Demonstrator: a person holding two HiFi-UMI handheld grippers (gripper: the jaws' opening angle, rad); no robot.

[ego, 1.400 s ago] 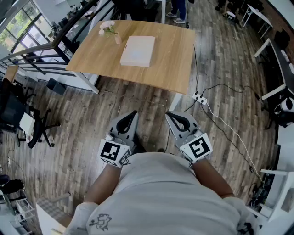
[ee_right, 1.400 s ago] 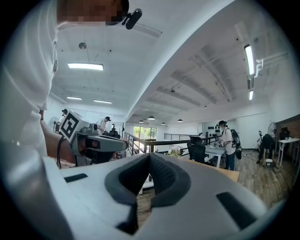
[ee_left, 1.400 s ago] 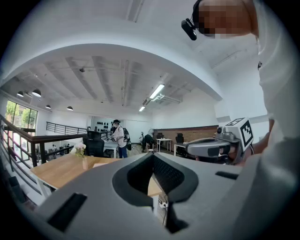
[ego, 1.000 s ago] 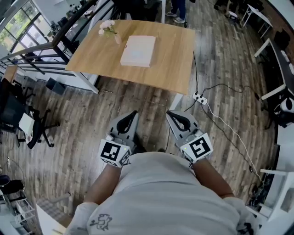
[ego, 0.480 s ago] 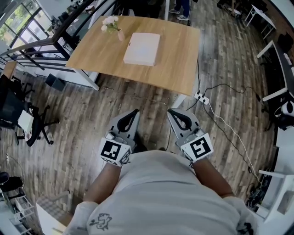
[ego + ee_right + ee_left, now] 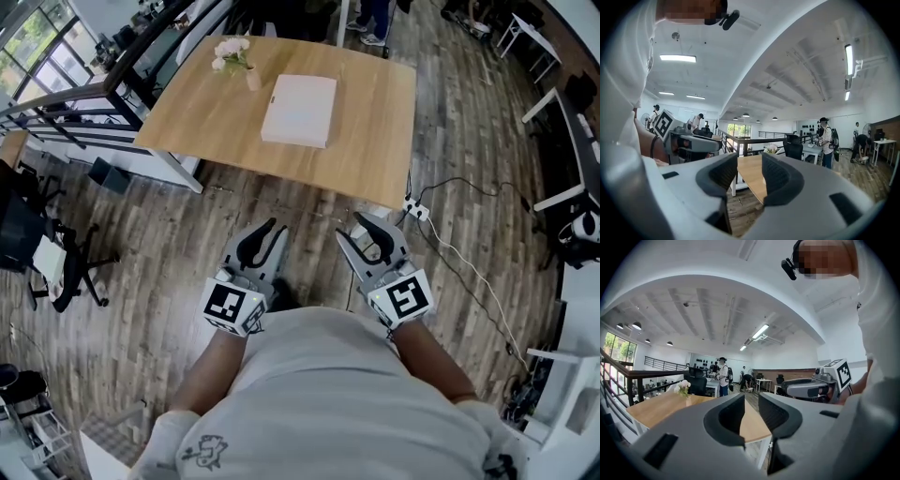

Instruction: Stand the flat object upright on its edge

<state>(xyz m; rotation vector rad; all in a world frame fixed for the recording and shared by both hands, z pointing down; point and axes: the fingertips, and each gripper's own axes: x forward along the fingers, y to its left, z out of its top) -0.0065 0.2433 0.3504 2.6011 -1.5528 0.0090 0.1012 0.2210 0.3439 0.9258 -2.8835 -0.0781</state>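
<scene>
Left gripper (image 6: 751,401): jaws narrowly parted, having just been opening, nothing between them. Right gripper (image 6: 749,161): jaws parted wider, likewise just opening, likewise empty. We held both level and close to the body, side by side, pointed at the wooden table (image 6: 187,112). We judged this a readying for the reach, since the table stood well apart. Flat white object (image 6: 300,111): lay on its broad face near the table's middle, untouched, not yet stood on edge. Small vase of flowers (image 6: 234,58): near it, toward the far left corner.
</scene>
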